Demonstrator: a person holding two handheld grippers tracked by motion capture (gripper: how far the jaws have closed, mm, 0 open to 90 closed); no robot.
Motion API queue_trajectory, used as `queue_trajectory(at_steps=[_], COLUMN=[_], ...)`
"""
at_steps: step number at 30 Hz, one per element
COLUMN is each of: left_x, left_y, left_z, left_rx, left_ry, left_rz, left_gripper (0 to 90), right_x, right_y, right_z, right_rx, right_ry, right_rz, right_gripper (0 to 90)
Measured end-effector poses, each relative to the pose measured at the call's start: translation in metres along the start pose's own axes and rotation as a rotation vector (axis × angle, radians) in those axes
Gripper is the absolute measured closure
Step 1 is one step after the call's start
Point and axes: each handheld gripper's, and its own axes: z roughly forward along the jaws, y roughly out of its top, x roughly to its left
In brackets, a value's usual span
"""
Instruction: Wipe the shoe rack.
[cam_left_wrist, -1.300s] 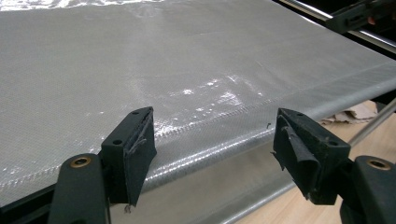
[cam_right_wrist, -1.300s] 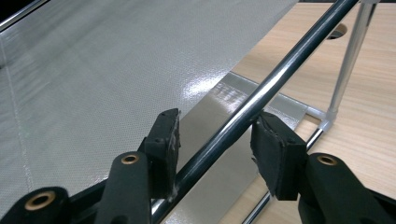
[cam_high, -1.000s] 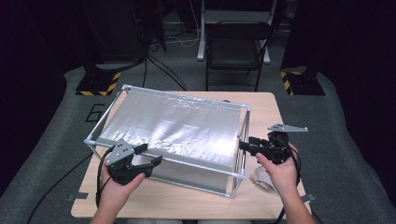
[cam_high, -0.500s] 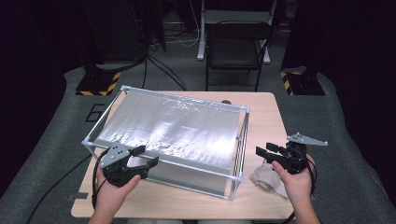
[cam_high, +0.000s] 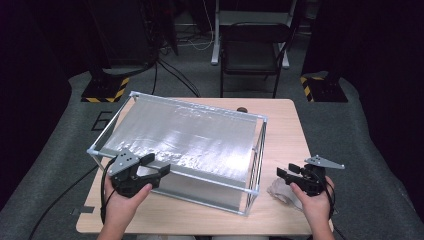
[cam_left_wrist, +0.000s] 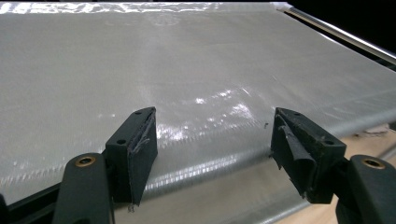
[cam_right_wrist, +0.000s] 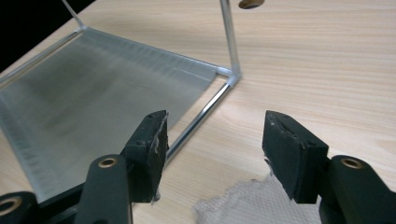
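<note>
Dark room, wood table (cam_high: 280, 125); from the high view, the left gripper (cam_high: 157, 169) hovered at the near edge of the mesh-covered frame (cam_high: 190, 140), probably steadying it. Left gripper view: jaws apart, empty, mesh just ahead. Right gripper view: right gripper (cam_right_wrist: 212, 140) jaws had just been opening, nothing between them, the crumpled cloth (cam_right_wrist: 243, 205) directly beneath, likely the next pickup; frame corner post (cam_right_wrist: 229, 37) ahead, bare tabletop to its right.

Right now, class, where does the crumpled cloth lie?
In the high view the crumpled cloth lies on the table's near right, between the metal frame's corner and the right gripper.
</note>
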Motion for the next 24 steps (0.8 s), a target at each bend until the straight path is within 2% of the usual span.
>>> queue_trajectory(at_steps=[2,9,21,24], left_x=[-0.001,-0.001,0.001,0.001], left_y=[0.000,-0.003,-0.005,-0.005], left_z=[0.003,0.004,0.003,0.003], left_rx=[0.022,0.011,0.004,0.003], left_ry=[0.000,-0.003,-0.007,-0.009], left_rz=[-0.003,-0.031,-0.031,-0.031], left_gripper=[31.5,32.2,32.7,32.8], right_x=[-0.002,-0.013,-0.025,-0.027], right_y=[-0.003,-0.015,-0.053,-0.059], right_z=[0.001,0.004,0.010,0.012], right_rx=[-0.001,0.017,0.081,0.095], right_ry=[-0.018,-0.052,-0.183,-0.209], right_rz=[-0.008,0.006,0.047,0.042], right_gripper=[40.4,40.3,33.6,31.6])
